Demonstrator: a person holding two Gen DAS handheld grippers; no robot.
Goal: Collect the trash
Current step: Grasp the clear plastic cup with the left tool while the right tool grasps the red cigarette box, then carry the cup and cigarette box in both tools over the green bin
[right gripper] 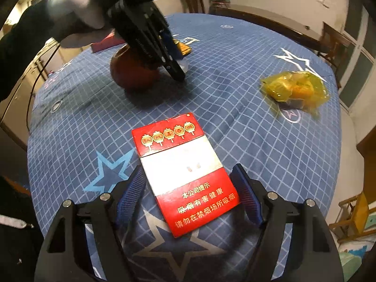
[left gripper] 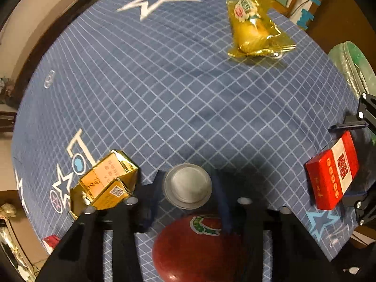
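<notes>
The right claw [right gripper: 189, 193] stood released, its blue pads [right gripper: 132, 189] on either side of a red-and-white cigarette pack [right gripper: 185, 174] that lay flat on the desk [right gripper: 258, 141] near one edge; neither pad clearly touched it. In the left wrist view the same pack [left gripper: 332, 171] lay at the desk's right edge between the right claw's dark fingers [left gripper: 347, 124].

The left claw [left gripper: 188, 185] was also released, its fingers spread around a small silver cup [left gripper: 188, 185] without gripping it. A dark red apple [left gripper: 197, 246] with a green sticker sat just behind the cup, under the claw. From the right wrist view the left claw [right gripper: 175, 64] hung above the apple [right gripper: 134, 70], held by a gloved hand [right gripper: 77, 18].

A gold box [left gripper: 105, 183], crumpled, lay just beside the left claw's left finger. A yellow wrapper [left gripper: 255, 25] with something inside rested well apart, towards the far edge. A red packet [right gripper: 105, 43] lay beyond the apple. A bag-lined bin [left gripper: 352, 63] stood off the desk's right edge.
</notes>
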